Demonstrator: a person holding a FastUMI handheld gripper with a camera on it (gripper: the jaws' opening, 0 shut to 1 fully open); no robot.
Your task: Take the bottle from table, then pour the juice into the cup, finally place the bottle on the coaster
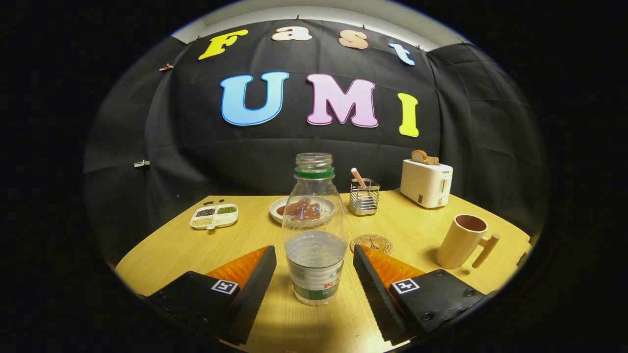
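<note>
I see my gripper [314,274] with its two black matt fingers [255,289] wide apart, ridged on the inner sides, with shiny orange plastic behind. Between them stands the clear, glossy plastic bottle [314,230] with a paper-like label, not touched. The yellow wooden table [171,245] looks smooth with a soft shine. The beige mug with a stick handle [461,242] looks matt. The small wire basket [364,197] is shiny metal. The cream toaster [426,182] looks smooth.
</note>
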